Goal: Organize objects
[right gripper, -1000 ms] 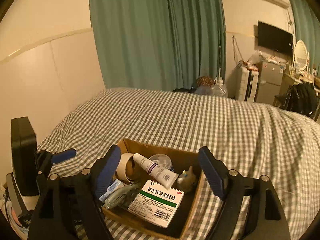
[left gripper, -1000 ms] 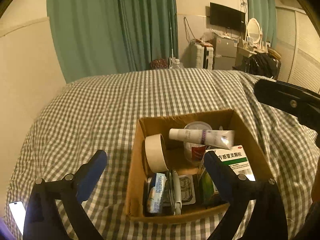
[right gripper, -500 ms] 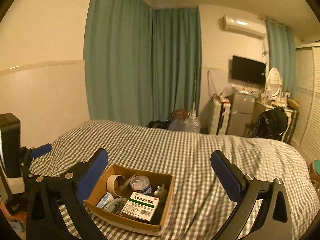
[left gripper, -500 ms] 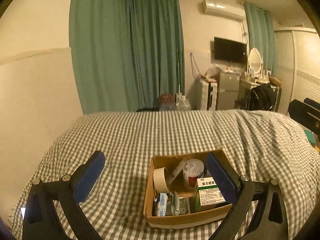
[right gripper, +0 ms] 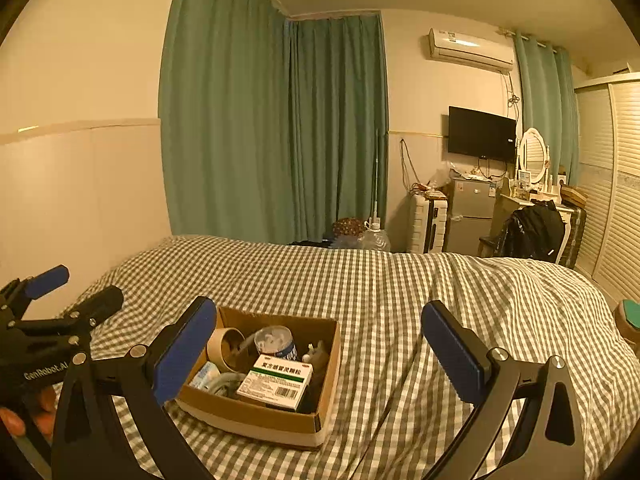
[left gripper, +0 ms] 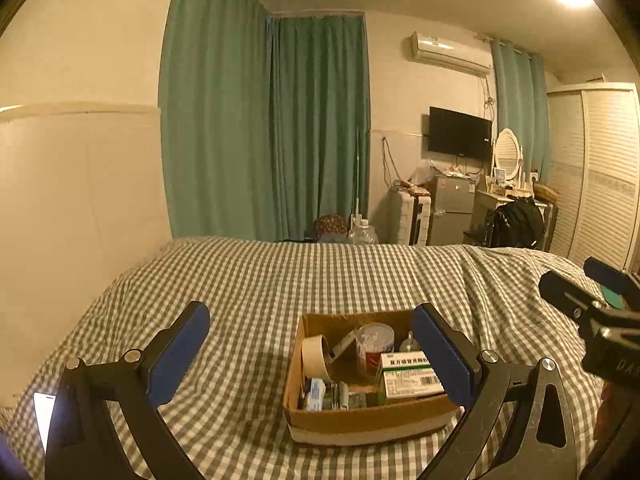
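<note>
Checked bedspread (left gripper: 280,280) carries a cardboard box (left gripper: 360,420); both tongs (left gripper: 312,354) (right gripper: 316,346) gape wide, empty.

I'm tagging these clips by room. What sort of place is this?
Likely a bedroom: a grey-and-white checked bed cover, a white oval vanity mirror and a wall-mounted black television.

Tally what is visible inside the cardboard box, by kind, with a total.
Tape roll: 1
Tube: 1
Round can: 1
Green-and-white medicine box: 1
Small blue-and-white packet: 1
Small grey figurine: 1
Total: 6; the clutter beside the packet is unclear.
</note>
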`<state>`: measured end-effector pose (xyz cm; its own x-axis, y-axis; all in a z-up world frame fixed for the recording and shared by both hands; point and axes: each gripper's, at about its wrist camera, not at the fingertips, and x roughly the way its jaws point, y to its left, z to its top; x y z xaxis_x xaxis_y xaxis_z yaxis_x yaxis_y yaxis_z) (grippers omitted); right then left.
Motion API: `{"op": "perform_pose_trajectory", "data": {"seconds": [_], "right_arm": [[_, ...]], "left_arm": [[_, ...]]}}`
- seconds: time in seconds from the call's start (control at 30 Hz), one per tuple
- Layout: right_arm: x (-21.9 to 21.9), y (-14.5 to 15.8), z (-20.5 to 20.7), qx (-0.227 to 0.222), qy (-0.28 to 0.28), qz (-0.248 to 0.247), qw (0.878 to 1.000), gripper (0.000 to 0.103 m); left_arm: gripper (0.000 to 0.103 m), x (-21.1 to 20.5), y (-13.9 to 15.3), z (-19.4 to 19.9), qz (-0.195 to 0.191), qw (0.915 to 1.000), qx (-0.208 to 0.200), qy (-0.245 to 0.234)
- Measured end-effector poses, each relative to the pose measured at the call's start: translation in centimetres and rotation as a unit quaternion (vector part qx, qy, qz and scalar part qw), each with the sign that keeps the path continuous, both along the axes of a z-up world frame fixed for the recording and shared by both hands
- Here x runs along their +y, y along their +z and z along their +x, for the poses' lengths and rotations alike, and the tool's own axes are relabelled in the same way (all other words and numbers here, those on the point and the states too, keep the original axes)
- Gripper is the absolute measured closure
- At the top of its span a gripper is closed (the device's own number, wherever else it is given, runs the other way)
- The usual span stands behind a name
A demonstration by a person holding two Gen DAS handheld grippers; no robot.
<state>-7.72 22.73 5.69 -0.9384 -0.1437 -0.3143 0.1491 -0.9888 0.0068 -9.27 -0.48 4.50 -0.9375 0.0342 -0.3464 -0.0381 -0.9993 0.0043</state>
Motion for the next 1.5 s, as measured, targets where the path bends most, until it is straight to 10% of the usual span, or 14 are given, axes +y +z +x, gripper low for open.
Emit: {"op": "perform_pose_trajectory", "data": {"seconds": [1.5], "right_arm": [[-0.5, -4.4, -1.6, -0.045, -0.009, -0.003, 0.999, 0.000]], "left_arm": [[0.000, 0.2, -2.4, 0.4, -0.021, 0.9994, -0.027, 0.000]]}}
